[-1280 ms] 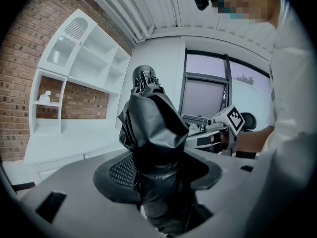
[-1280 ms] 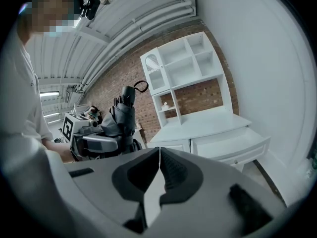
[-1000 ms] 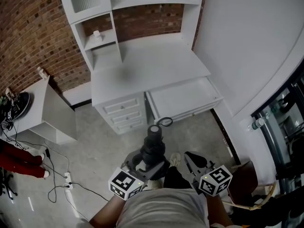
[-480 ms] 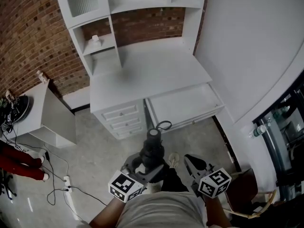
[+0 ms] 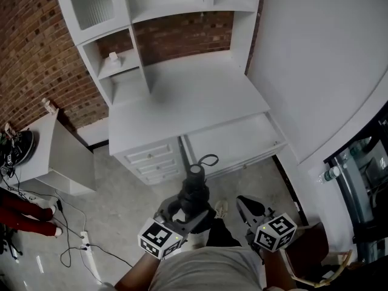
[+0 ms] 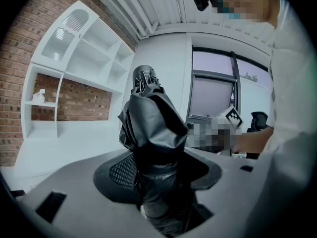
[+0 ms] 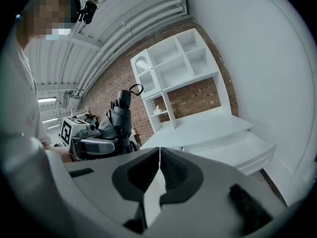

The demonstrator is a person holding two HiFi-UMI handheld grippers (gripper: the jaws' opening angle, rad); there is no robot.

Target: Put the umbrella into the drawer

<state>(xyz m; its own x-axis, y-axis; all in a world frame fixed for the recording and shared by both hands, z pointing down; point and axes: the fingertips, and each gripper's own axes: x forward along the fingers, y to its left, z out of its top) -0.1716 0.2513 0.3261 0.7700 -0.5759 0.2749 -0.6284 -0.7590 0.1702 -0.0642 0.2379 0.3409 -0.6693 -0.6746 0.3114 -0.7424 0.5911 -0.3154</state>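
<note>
Left claw (image 5: 189, 211) pinches the folded umbrella (image 5: 196, 183) upright, right claw (image 5: 250, 206) pressed together and empty, and the open drawer (image 5: 233, 139) lies at one o'clock under the desk (image 5: 188, 99); brought in upright, the umbrella could snag the drawer front and slip.

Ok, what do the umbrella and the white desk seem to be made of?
Umbrella: black synthetic fabric, likely nylon or polyester; it lies in soft creased folds with a faint sheen. Desk: probably painted wood or board, smooth matt white, with flat panels and crisp edges.
</note>
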